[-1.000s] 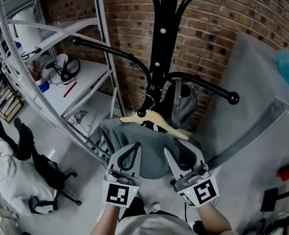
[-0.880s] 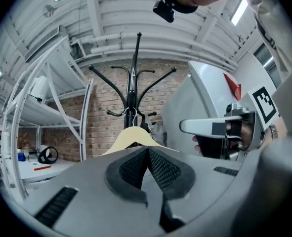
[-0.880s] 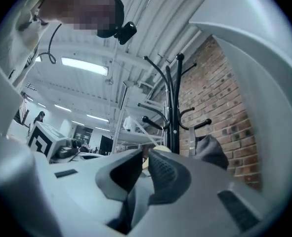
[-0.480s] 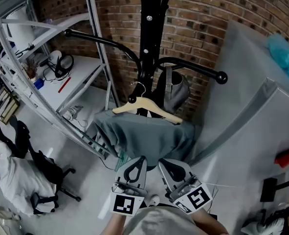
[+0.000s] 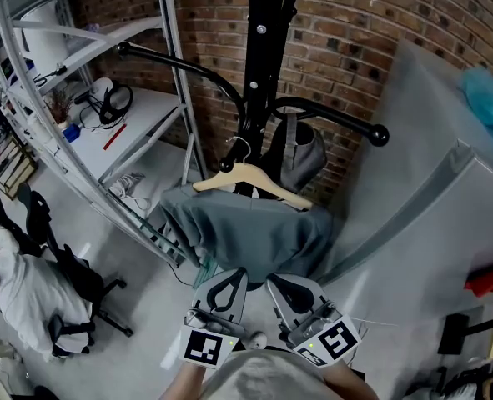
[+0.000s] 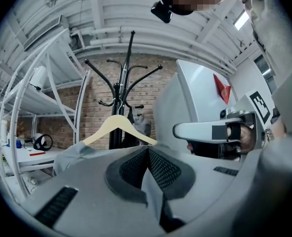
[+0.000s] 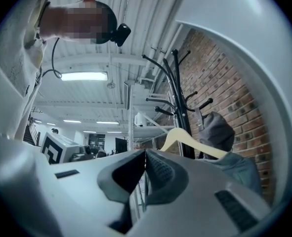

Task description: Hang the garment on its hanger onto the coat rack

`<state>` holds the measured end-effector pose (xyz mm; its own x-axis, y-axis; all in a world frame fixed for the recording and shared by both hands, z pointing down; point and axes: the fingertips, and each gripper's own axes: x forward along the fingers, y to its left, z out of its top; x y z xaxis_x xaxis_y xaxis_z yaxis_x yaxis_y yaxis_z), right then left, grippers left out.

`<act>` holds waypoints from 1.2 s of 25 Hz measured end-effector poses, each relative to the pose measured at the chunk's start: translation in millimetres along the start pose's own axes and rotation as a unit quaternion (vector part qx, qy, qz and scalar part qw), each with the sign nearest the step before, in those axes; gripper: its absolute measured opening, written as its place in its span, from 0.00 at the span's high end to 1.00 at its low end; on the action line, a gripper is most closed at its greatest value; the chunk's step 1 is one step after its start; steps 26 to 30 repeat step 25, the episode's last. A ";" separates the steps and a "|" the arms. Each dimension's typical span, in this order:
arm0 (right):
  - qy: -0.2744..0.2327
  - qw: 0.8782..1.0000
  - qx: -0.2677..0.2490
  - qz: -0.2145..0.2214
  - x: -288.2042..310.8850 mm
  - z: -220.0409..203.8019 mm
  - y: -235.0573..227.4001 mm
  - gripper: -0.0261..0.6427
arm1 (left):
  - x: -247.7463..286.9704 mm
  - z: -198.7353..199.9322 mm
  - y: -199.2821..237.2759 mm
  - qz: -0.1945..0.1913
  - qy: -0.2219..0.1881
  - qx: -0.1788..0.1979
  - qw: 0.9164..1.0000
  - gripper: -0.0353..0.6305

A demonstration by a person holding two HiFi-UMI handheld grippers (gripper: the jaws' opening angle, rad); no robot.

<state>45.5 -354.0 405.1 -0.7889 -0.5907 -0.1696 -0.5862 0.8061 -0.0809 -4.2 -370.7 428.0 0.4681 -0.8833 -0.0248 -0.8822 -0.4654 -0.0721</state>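
Pulled back since a second ago, your left gripper [image 5: 231, 274] and right gripper [image 5: 277, 282] sit jaws together and empty because the grey garment [image 5: 246, 232] already hangs by its wooden hanger [image 5: 259, 182] on the coat rack [image 5: 260, 73].

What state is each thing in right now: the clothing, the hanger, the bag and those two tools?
garment: draped on the hanger, clear of both tools
hanger: hooked on the coat rack
grey bag: hanging from a rack arm
left tool: shut, empty
right tool: shut, empty
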 end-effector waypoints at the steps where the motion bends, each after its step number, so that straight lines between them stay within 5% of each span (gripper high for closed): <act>1: 0.002 1.000 -0.001 0.004 -0.5 -1.4 0.9 0.93 | -0.3 -0.7 0.2 0.000 0.002 0.003 1.000 0.94; 30: 0.050 0.999 -0.020 -0.008 9.3 -32.2 -3.4 0.93 | -2.2 -12.6 14.1 -0.002 0.008 -0.005 1.000 0.94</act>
